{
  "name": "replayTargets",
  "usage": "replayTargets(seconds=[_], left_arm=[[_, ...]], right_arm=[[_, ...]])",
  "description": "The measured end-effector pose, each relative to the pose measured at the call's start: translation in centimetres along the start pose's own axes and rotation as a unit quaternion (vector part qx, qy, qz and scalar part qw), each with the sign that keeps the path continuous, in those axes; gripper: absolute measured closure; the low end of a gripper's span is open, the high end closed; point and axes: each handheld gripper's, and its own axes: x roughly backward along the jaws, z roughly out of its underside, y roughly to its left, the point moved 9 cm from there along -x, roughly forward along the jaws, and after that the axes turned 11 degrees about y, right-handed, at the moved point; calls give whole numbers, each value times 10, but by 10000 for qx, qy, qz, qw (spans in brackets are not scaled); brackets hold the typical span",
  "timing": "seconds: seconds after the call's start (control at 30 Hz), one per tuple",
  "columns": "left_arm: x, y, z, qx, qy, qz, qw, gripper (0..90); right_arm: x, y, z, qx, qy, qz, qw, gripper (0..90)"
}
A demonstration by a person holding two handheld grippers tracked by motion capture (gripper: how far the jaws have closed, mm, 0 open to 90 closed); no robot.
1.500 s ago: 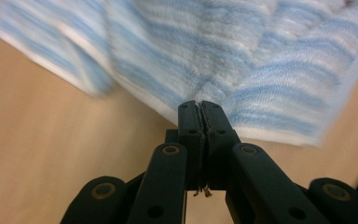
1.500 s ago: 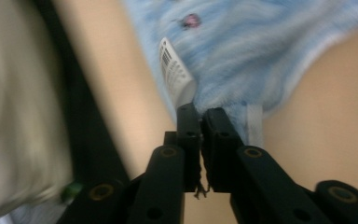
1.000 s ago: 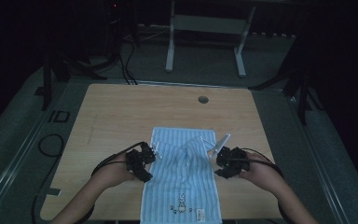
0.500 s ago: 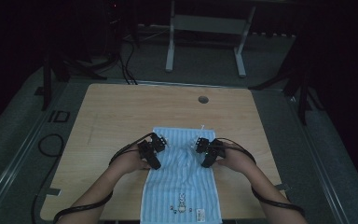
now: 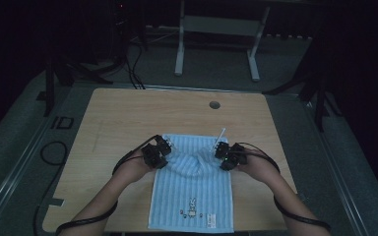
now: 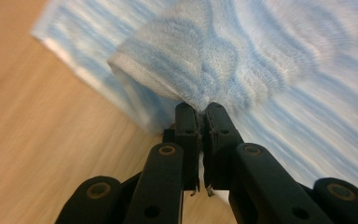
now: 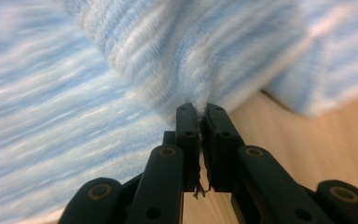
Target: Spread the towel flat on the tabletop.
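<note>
pinching the towel, both grippers' fingers clamp blurred folds, cloth hiding their tips.

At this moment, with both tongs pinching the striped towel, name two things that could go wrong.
1. The left tongs and right tongs each nip only a small bit of the towel, so the cloth might slip out.
2. The towel's near end reaches the table edge and could slide off.
</note>
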Motion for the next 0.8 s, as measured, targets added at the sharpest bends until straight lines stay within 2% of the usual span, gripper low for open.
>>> replayTargets(seconds=[0.1, 0.13, 0.17, 0.2, 0.23, 0.27, 0.3, 0.33, 0.37, 0.4, 0.43, 0.47, 0.5, 0.53, 0.57, 0.6, 0.63, 0.7, 0.73, 0.77, 0.8], left_arm=[[22, -4, 6, -48, -189, -153, 9997, 856], [22, -4, 6, -48, -189, -153, 9997, 856], [36, -11, 11, -70, -345, -150, 9993, 854], [36, -11, 11, -70, -345, -150, 9993, 853], [48, -20, 19, -93, -456, -138, 9988, 852], [48, -20, 19, -93, -456, -138, 9988, 850], [53, -29, 27, -206, -409, -125, 9989, 848], [53, -29, 27, -206, -409, -125, 9989, 847], [54, -42, 38, -306, -315, -37, 9990, 846], [54, -42, 38, -306, -315, -37, 9990, 840], [51, -55, 47, -436, -198, 76, 9988, 839], [51, -55, 47, -436, -198, 76, 9988, 838], [43, -71, 58, -548, 4, 269, 9981, 834], [43, -71, 58, -548, 4, 269, 9981, 831], [33, -90, 71, -776, 288, 677, 9943, 809], [30, -97, 77, -876, 401, 781, 9923, 780], [28, -99, 81, -928, 490, 784, 9914, 726], [29, -94, 83, -905, 475, 717, 9922, 685], [29, -94, 83, -905, 475, 717, 9922, 665], [32, -80, 81, -794, 414, 532, 9946, 643], [32, -80, 81, -794, 414, 532, 9946, 644]], right_arm=[[26, 0, 11, -60, -327, 126, 9994, 848], [26, 0, 11, -60, -327, 126, 9994, 848], [44, 7, 19, -32, -542, 226, 9983, 848], [44, 7, 19, -32, -542, 226, 9983, 848], [58, 17, 28, 29, -724, 262, 9970, 848], [58, 17, 28, 29, -724, 262, 9970, 848], [68, 31, 36, 139, -874, 265, 9957, 847], [68, 31, 36, 139, -874, 265, 9957, 847], [70, 47, 46, 268, -903, 234, 9953, 846], [70, 47, 46, 268, -903, 234, 9953, 846], [65, 64, 54, 373, -822, 173, 9958, 845], [62, 71, 57, 416, -763, 130, 9961, 840], [54, 82, 62, 523, -650, 74, 9965, 826], [54, 82, 62, 523, -650, 74, 9965, 826], [41, 101, 69, 721, -414, -199, 9963, 772], [37, 106, 72, 809, -339, -266, 9958, 733], [33, 110, 75, 888, -278, -249, 9953, 711], [36, 105, 78, 871, -292, -105, 9957, 722], [36, 105, 78, 871, -292, -105, 9957, 722], [43, 93, 76, 764, -448, -4, 9961, 791], [45, 88, 74, 671, -487, -14, 9966, 815]])
